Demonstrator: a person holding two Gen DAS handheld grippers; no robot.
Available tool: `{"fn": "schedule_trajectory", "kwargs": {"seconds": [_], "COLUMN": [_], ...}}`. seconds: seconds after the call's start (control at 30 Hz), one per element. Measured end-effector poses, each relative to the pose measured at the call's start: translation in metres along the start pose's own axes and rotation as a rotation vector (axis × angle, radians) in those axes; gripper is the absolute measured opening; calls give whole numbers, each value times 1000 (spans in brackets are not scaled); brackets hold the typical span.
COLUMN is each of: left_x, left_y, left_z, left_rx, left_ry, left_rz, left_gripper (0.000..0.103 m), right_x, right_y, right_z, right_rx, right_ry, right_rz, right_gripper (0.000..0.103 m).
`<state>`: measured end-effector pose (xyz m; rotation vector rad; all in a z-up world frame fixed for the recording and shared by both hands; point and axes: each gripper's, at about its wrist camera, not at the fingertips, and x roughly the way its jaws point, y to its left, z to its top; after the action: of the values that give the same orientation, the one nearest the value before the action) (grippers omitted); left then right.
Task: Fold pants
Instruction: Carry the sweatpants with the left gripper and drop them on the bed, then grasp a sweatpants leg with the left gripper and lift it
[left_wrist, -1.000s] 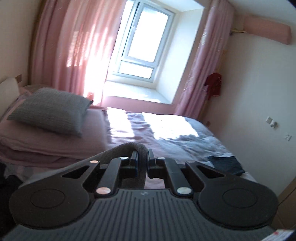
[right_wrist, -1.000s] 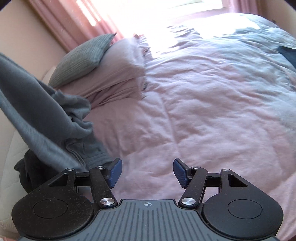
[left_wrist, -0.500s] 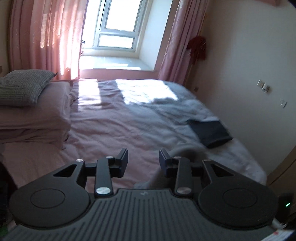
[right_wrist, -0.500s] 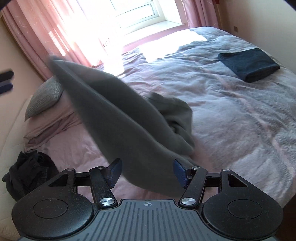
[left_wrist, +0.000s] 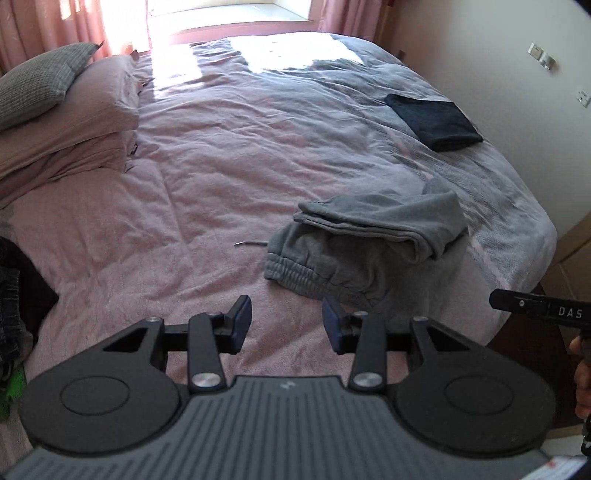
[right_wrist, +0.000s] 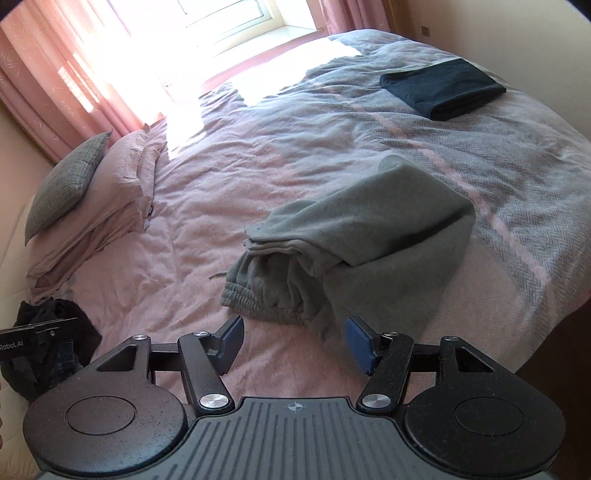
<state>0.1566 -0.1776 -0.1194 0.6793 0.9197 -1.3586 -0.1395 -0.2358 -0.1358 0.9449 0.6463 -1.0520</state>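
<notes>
A wide bed (left_wrist: 207, 177) with a wrinkled pink cover fills both views, sunlit along its top edge under pink curtains (right_wrist: 55, 92). At the upper left, 1 grey pillow (left_wrist: 37, 81) leans on stacked pink pillows (left_wrist: 85, 125). A dark folded cloth (left_wrist: 432, 120) lies at the upper right. The grey pants (left_wrist: 369, 240) sit crumpled right of centre, elastic waistband toward the lower edge, legs doubled loosely on top, a drawstring trailing left. The left gripper (left_wrist: 286, 326) has just been opening its jaws; they stand apart, nothing between them. The right gripper (right_wrist: 293, 345) is spread wide, just short of the pants.
</notes>
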Motion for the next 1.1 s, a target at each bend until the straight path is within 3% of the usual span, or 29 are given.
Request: {"fn": "schedule_trajectory", "kwargs": {"seconds": [0.13,0.53,0.87,1.1], "left_x": [-3,1,18,52], "left_y": [-14,-45,-72,-111], "left_z": [-7,-29,-17,3], "left_rx": [77,233,240,185], "left_ry": [-6,29,45,83], "left_rz": [-51,-112,-92,-31], "left_gripper": [47,47,48,48], "right_x": [-13,-39,-32,-20], "right_y": [8,1,-26,-82], "right_z": [-19,-70,-57,-22], "right_rx": [19,129,140,115], "right_ry": [-8,-38,-25,20], "right_rz": [-33,-99,-94,-81], "right_gripper": [58,58,58,58]}}
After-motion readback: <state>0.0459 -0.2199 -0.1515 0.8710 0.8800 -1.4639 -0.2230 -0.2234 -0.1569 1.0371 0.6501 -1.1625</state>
